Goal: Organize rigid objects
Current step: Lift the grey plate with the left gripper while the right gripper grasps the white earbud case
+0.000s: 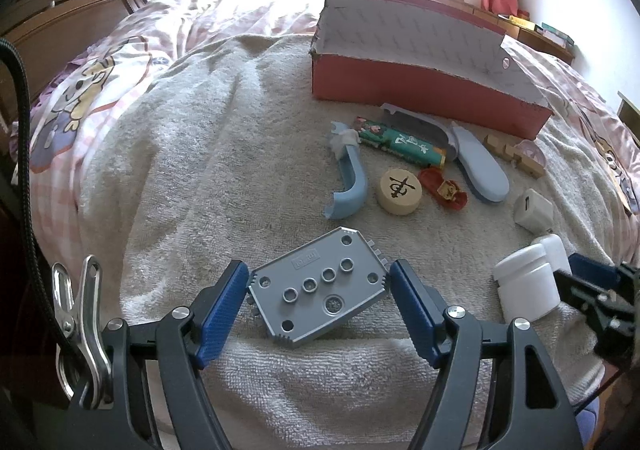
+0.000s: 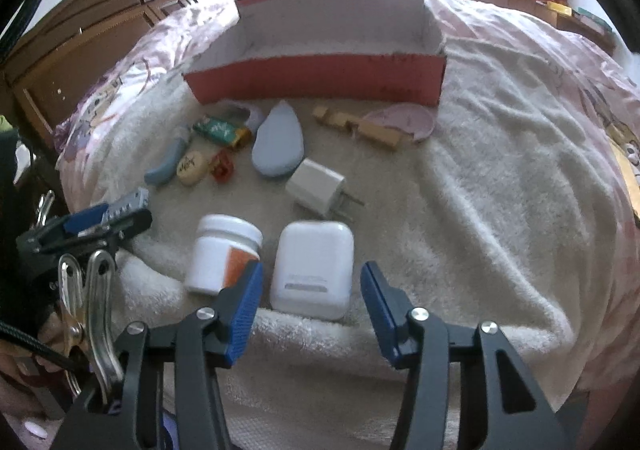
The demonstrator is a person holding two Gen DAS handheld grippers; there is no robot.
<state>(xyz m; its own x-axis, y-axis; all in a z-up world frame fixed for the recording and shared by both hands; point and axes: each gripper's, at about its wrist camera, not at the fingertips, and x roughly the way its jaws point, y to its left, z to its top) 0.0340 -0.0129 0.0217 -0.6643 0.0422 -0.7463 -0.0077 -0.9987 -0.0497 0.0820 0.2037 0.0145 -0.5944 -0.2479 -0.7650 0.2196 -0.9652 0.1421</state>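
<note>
A grey metal plate with holes (image 1: 319, 288) lies on the towel between the blue pads of my left gripper (image 1: 319, 282), which is open around it, the pads close to its two ends. My right gripper (image 2: 312, 286) is open around a white earbud case (image 2: 313, 270) without gripping it. A white jar (image 2: 225, 252) lies just left of the case. An open red box (image 2: 320, 72) stands at the back. My left gripper also shows in the right wrist view (image 2: 92, 222).
Between the grippers and the box lie a white charger (image 2: 316, 186), blue plastic pieces (image 2: 278, 148), a round wooden game piece (image 1: 400, 190), a green tube (image 1: 400, 140), a red toy (image 1: 442, 188) and wooden blocks (image 2: 360, 126). A cream towel (image 2: 500, 190) covers the bed.
</note>
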